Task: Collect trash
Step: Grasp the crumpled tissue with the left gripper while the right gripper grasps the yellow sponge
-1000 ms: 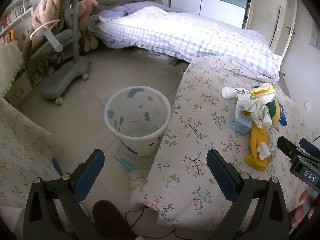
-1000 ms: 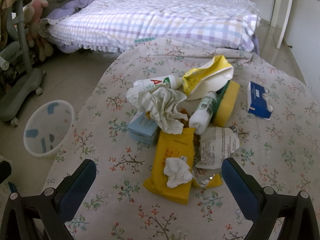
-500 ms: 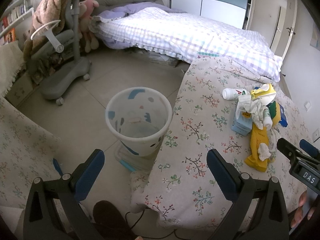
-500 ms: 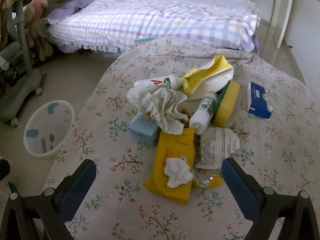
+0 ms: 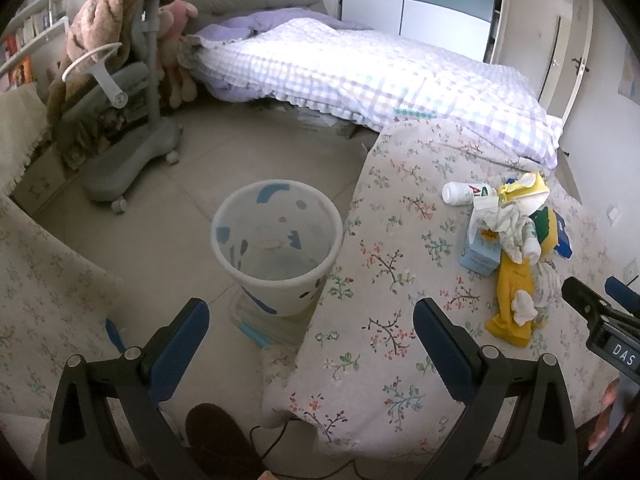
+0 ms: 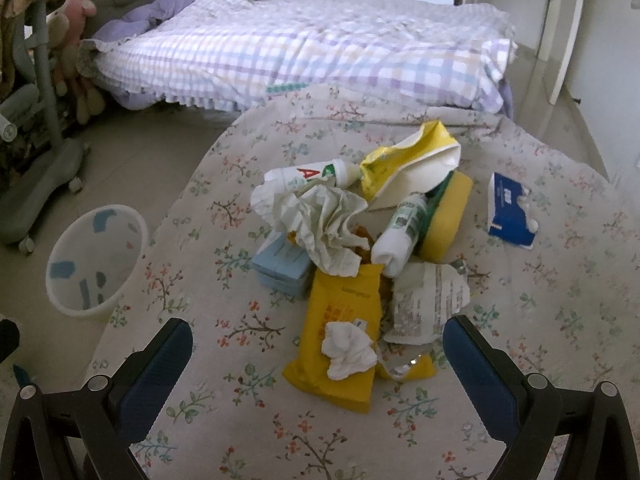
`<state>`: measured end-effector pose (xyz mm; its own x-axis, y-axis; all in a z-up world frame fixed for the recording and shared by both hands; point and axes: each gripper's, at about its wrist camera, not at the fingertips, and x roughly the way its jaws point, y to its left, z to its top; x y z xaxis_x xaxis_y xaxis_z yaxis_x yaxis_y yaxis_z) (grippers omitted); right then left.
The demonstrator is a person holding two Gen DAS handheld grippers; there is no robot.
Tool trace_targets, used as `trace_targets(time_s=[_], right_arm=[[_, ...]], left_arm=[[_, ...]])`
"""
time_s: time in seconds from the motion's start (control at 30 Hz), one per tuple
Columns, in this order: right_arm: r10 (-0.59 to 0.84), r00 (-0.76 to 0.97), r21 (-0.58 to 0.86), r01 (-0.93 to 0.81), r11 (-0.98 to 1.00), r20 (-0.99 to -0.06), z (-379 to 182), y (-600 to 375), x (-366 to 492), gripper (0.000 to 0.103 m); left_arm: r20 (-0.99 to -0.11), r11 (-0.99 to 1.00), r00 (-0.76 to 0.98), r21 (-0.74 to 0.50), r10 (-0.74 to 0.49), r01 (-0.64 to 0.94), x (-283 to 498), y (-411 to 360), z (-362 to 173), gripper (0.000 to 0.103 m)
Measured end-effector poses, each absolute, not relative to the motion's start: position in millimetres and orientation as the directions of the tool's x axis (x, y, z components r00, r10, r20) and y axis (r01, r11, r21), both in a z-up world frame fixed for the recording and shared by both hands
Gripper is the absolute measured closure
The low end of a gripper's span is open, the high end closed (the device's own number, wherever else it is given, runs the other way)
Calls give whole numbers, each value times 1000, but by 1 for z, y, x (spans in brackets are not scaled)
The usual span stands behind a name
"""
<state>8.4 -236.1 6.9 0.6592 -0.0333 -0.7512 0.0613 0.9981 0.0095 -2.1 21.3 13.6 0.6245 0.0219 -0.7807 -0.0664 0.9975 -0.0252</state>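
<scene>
Both grippers gape wide and hold nothing: the right gripper (image 6: pixel 316 354) near the yellow flat wrapper (image 6: pixel 340 316), the left gripper (image 5: pixel 310 334) near the white plastic bin (image 5: pixel 276 246).

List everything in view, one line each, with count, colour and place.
waste bin: 1, white with blue marks, floor left of table
table: 1, floral cloth
yellow packet: 1, near pile edge
white tissue wad: 1, on yellow packet
crumpled paper: 1, white, pile centre
bottles: 2, white
blue box: 1, right of pile
bed: 1, checked quilt, behind
left gripper: open
right gripper: open
</scene>
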Motion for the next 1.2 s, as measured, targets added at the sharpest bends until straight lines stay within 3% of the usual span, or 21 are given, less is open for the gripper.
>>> trace_targets(time_s=[0.2,0.47,0.67,0.8,1.2], right_arm=[[-41,652,-9,52,999,-757,12,-246,8,0],[31,629,48,10,999,-777,34,-270,19,0],[-52,660,5,84,996,-749,64,-322,38,0],[-42,626,53,131,990,-778,57,-359,54,0],[-8,496,133,249,959,-868,-6,-432,98,0]], left_arm=[[-787,998,617,-30,13,-59,0,15,13,0],[-839,991,527,-118,-132,61,17,-6,14,0],[-837,980,513,-138,-193,144,39,-35,21,0],[-835,962,484,-184,-260,200,60,-61,19,1],[-824,901,386,-317,-416,296,140,-157,-22,18]])
